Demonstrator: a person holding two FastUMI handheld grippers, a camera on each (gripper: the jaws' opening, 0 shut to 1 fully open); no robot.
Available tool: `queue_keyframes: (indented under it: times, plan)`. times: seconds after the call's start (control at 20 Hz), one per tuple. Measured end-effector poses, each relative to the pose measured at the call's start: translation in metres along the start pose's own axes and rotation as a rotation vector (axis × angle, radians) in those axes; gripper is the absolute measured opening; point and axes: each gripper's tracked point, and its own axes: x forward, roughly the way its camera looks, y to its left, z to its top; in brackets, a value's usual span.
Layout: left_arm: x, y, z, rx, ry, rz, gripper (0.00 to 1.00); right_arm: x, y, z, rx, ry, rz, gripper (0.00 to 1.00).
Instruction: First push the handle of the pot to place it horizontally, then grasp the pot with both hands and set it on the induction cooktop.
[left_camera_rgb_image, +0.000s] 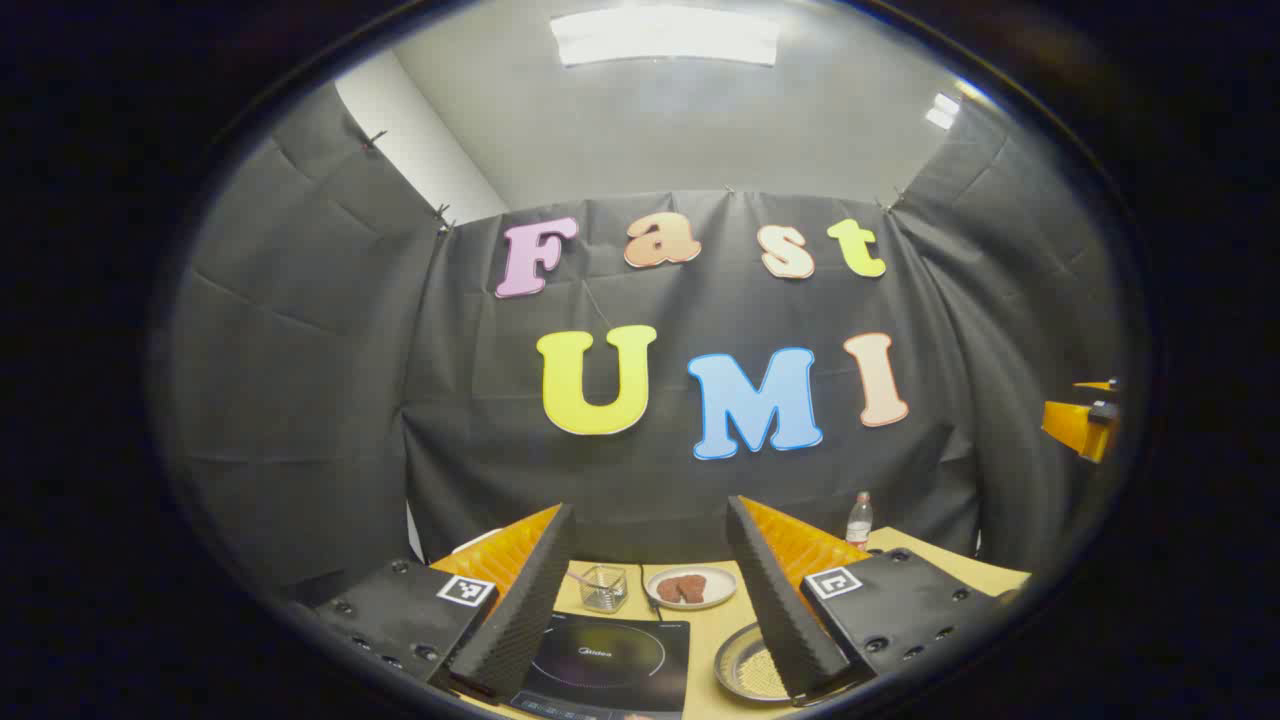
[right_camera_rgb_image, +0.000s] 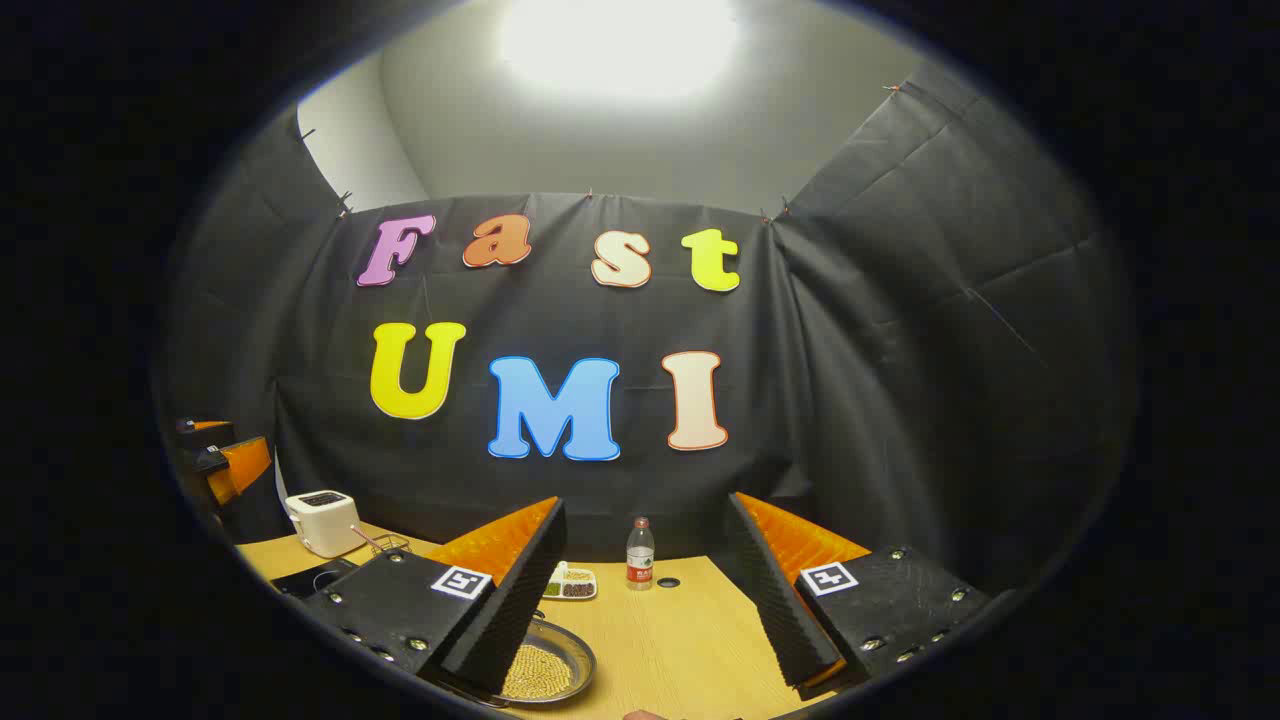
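The pot (left_camera_rgb_image: 748, 665) is a shallow metal pan holding yellowish grains, low in the left gripper view beside my left gripper's right-hand finger. In the right gripper view the pot (right_camera_rgb_image: 548, 668) lies partly under that gripper's left-hand finger; its handle is hidden. The black induction cooktop (left_camera_rgb_image: 610, 662) lies flat between the left gripper's fingers, left of the pot. My left gripper (left_camera_rgb_image: 650, 520) is open above the table with nothing held. My right gripper (right_camera_rgb_image: 648, 512) is open too, over bare wood to the pot's right.
A plate of brown food (left_camera_rgb_image: 690, 587) and a small clear basket (left_camera_rgb_image: 603, 588) sit behind the cooktop. A bottle (right_camera_rgb_image: 639, 553), a white dish of beans (right_camera_rgb_image: 572, 585) and a white toaster (right_camera_rgb_image: 323, 522) stand along the wooden table (right_camera_rgb_image: 690, 640) near the wall.
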Motion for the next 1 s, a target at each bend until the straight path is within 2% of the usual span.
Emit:
queue_keyframes:
  times: [0.05, 0.1, 0.2, 0.35, 0.4, 0.65, 0.85, 0.9, 0.95, 1.0]
  plan:
    - [-0.001, 0.000, 0.000, 0.000, 0.003, -0.004, 0.91, -0.002, 0.001, 0.002, 0.000, -0.003, 0.000, 0.96]
    - [-0.001, 0.001, -0.001, -0.001, 0.003, -0.006, 1.00, -0.004, 0.002, 0.004, 0.001, -0.005, -0.002, 0.96]
    - [-0.005, 0.002, 0.000, 0.002, 0.000, -0.008, 0.97, -0.009, 0.002, 0.005, -0.002, -0.011, -0.006, 0.96]
    - [-0.011, 0.005, 0.004, 0.007, -0.008, -0.007, 0.97, -0.013, 0.003, 0.005, -0.004, -0.010, -0.010, 0.96]
    - [-0.012, 0.005, 0.003, 0.009, -0.008, -0.005, 0.91, -0.013, 0.002, 0.005, 0.000, -0.009, -0.016, 0.96]
    - [-0.016, 0.009, 0.002, 0.016, -0.005, 0.008, 0.91, -0.012, 0.001, 0.004, 0.008, -0.008, -0.017, 0.96]
    - [-0.016, 0.008, 0.003, 0.008, -0.004, 0.020, 0.91, -0.010, 0.006, -0.003, 0.005, 0.024, 0.015, 0.96]
    - [-0.017, 0.008, 0.003, 0.008, -0.006, 0.021, 0.97, -0.009, 0.005, -0.003, 0.005, 0.025, 0.016, 0.96]
    - [-0.017, 0.008, 0.004, 0.011, -0.009, 0.024, 0.97, -0.008, 0.005, -0.004, 0.006, 0.028, 0.019, 0.96]
    - [-0.017, 0.007, 0.005, 0.015, -0.013, 0.025, 0.91, -0.009, 0.005, -0.005, 0.008, 0.029, 0.021, 0.96]
